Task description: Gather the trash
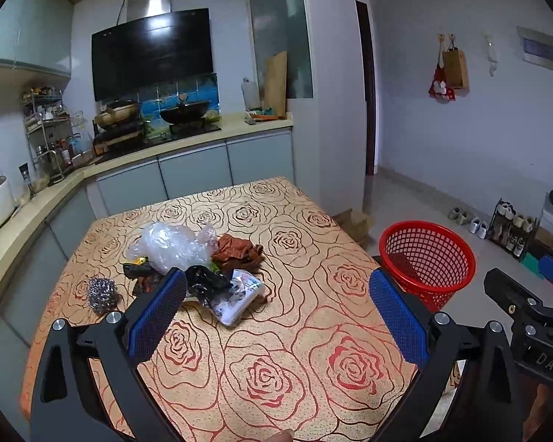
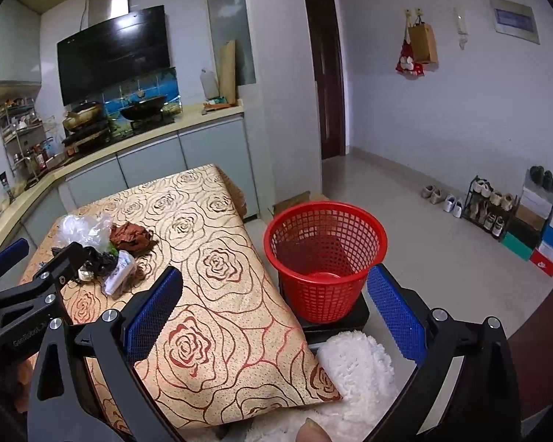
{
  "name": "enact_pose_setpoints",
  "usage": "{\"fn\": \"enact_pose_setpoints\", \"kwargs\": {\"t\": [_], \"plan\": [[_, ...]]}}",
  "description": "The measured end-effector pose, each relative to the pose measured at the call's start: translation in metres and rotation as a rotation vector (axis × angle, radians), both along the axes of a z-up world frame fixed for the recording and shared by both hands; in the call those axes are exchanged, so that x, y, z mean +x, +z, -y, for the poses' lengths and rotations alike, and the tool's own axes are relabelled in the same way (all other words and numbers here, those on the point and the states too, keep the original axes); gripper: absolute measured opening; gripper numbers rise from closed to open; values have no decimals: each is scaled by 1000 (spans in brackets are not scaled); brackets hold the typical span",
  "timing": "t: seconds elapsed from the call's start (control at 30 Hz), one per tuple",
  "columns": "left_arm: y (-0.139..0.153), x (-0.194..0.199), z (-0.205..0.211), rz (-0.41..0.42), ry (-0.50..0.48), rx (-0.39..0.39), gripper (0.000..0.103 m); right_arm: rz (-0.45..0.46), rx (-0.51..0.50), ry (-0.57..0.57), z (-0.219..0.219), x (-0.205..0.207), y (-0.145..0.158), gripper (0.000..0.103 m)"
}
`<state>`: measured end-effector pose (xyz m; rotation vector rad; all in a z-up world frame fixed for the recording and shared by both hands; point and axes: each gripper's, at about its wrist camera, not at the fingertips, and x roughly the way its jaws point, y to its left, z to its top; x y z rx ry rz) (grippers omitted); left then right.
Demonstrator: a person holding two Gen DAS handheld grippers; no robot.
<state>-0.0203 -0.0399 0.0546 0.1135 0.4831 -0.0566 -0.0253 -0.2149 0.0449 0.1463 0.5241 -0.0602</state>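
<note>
Both my left gripper (image 1: 276, 294) and right gripper (image 2: 274, 296) gape empty; the plastic bag (image 1: 169, 243) looks light, slippery (pinch its crumpled top).

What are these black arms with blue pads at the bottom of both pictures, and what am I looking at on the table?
They are hand-held grippers, one in each of a person's hands; no robot is there. Each picture comes from a camera on one gripper, looking forward between its two fingers. The left gripper and the right gripper are both open and hold nothing. On the table lies a pile of trash: a clear plastic bag, a brown crumpled wrapper, a black bag, a white packet, and beside it a steel scourer. A red basket stands off the table's right side.
</note>
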Motion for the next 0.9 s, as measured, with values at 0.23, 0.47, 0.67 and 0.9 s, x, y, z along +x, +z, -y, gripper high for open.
{"fn": "enact_pose_setpoints", "kwargs": {"t": [0.23,0.47,0.67,0.9], "plan": [[5,-6,-2,24,12,-1,96,19,-5,14,-3,-3,4,98],[6,-4,-3,16,17,-1,96,11,-1,12,-5,-2,3,98],[6,-4,-4,16,16,-3,96,9,-1,13,-6,-1,3,98],[5,-3,-5,14,16,-4,96,4,-2,19,-9,0,2,98]]}}
